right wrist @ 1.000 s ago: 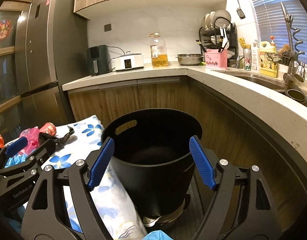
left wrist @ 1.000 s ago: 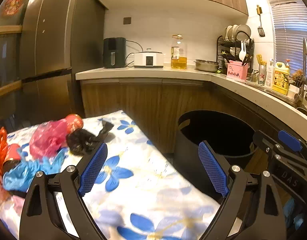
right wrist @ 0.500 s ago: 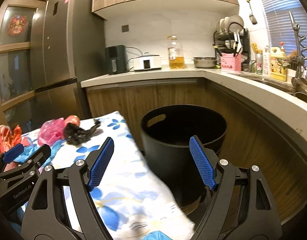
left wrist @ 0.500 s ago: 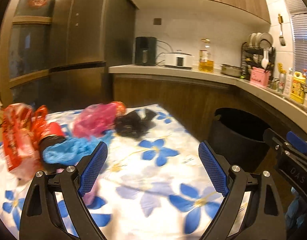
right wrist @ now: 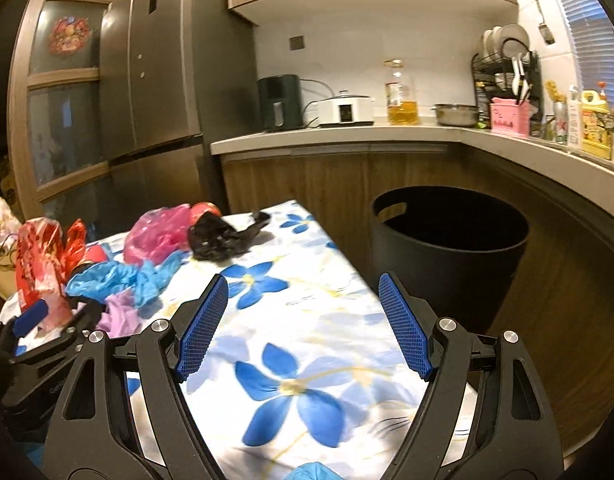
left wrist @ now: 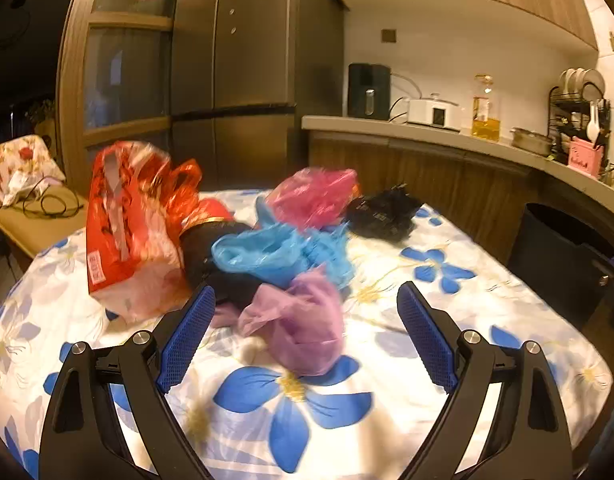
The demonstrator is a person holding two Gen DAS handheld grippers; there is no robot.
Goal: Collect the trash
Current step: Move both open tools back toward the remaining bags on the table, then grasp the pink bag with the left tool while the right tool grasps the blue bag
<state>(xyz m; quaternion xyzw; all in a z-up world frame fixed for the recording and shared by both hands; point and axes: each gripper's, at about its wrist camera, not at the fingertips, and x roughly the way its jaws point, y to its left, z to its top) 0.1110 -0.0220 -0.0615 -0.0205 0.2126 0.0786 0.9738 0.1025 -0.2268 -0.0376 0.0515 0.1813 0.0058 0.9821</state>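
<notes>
**Both grippers lined up on the trash pile, nothing picked yet**

My left gripper (left wrist: 303, 332) is spread wide, with nothing between its blue pads. I hold it low over the flowered tablecloth (left wrist: 487, 320) and aim it at the heap because the purple bag (left wrist: 303, 328) lies nearest, loose and crumpled, just ahead of the pads. It looks like the easiest first grab: soft, light, and not pinned under anything that I can see.

Behind it sit the blue bag (left wrist: 275, 252), the pink bag (left wrist: 315, 196) and a black wad (left wrist: 383, 216), all touching or overlapping. The red bag (left wrist: 127, 220) stands upright at the left of the heap. A dark item lies under the blue bag; I cannot tell what it is.

My right gripper (right wrist: 303, 324) is also spread and empty. It points across the bare part of the cloth, with the black bin (right wrist: 447, 248) standing on the floor just beside the table's right edge. I judge the bin is parked there so each piece needs only a short carry off the table edge. Its mouth is open and, as far as I can see into it, dark; contents unknown.

Judgement: task barely begun, whole pile still on the table. Thin plastic may slip or drag a neighbouring bag along, so I should pinch a bunched fold, not a flat sheet.
</notes>
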